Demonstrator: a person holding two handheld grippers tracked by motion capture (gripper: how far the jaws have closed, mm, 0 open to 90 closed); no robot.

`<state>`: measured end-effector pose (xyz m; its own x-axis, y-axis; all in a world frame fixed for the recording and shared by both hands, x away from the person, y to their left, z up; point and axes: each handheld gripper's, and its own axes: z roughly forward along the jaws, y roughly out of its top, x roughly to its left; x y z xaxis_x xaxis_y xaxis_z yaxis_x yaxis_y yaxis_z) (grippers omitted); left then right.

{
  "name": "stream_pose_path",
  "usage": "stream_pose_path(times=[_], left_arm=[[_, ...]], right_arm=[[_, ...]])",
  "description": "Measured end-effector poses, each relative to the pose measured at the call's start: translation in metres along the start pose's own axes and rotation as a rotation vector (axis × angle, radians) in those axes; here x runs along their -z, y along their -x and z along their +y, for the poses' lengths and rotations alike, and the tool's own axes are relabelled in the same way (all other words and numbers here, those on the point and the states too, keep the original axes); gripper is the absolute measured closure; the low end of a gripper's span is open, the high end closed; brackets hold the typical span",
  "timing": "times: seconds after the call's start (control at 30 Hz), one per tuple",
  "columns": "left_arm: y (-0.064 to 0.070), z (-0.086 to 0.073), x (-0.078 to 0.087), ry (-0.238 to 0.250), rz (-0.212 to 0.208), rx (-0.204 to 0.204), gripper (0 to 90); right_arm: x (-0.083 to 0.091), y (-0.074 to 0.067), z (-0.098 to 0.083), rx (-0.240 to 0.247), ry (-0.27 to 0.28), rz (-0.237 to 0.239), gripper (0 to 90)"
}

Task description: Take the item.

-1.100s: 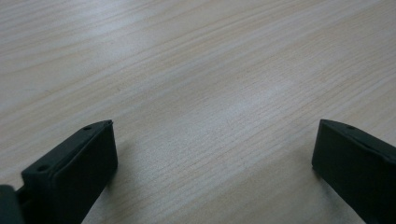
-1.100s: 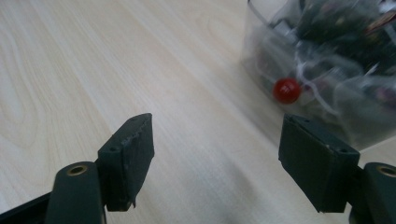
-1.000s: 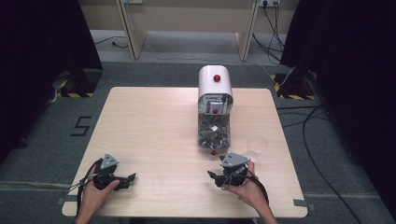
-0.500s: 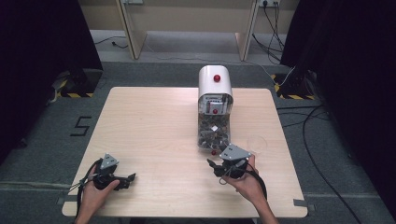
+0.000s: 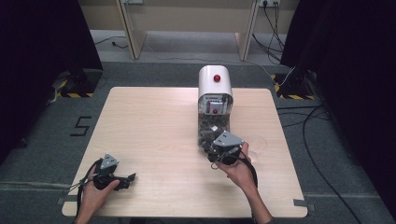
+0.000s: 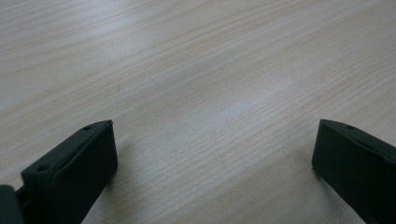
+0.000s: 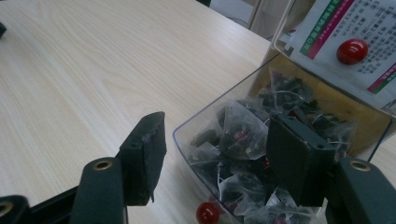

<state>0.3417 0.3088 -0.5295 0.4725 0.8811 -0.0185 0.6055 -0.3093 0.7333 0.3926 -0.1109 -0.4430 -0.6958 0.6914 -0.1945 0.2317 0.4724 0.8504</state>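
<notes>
Reaching with my right tool (image 7: 212,149), jaws wide and empty, toward tea bags (image 7: 243,128) dead ahead in the dispenser (image 5: 215,100) tray; my left tool (image 5: 122,179), also open and empty, sits far off.

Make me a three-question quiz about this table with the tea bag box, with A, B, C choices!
1. Where is the right tool?
A. at the dispenser's clear tray
B. on the floor
C. beside the left tool

2. What colour is the knob on the dispenser top?
A. blue
B. red
C. green

3. How do the left tool jaws stand?
A. open
B. shut on a bag
C. shut on a cup

Answers: 1 A, its jaws straddle the tray of tea bags. 2 B, it shows red. 3 A, bare table lies between them.
</notes>
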Motion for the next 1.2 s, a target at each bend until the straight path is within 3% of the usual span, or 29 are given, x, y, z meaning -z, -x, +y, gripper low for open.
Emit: stream_pose_path(times=[0.33,0.67,1.2], left_arm=[[0.000,0.000,0.000,0.000,0.000,0.000,0.0],[0.000,0.000,0.000,-0.001,0.000,-0.001,0.0],[0.000,0.000,0.000,-0.001,0.000,-0.001,0.0]], right_arm=[[-0.024,0.007,0.001,-0.011,-0.028,-0.039,39.6],[-0.047,0.014,0.003,-0.016,-0.075,-0.049,40.7],[-0.066,0.021,-0.003,-0.056,-0.136,-0.061,41.6]])
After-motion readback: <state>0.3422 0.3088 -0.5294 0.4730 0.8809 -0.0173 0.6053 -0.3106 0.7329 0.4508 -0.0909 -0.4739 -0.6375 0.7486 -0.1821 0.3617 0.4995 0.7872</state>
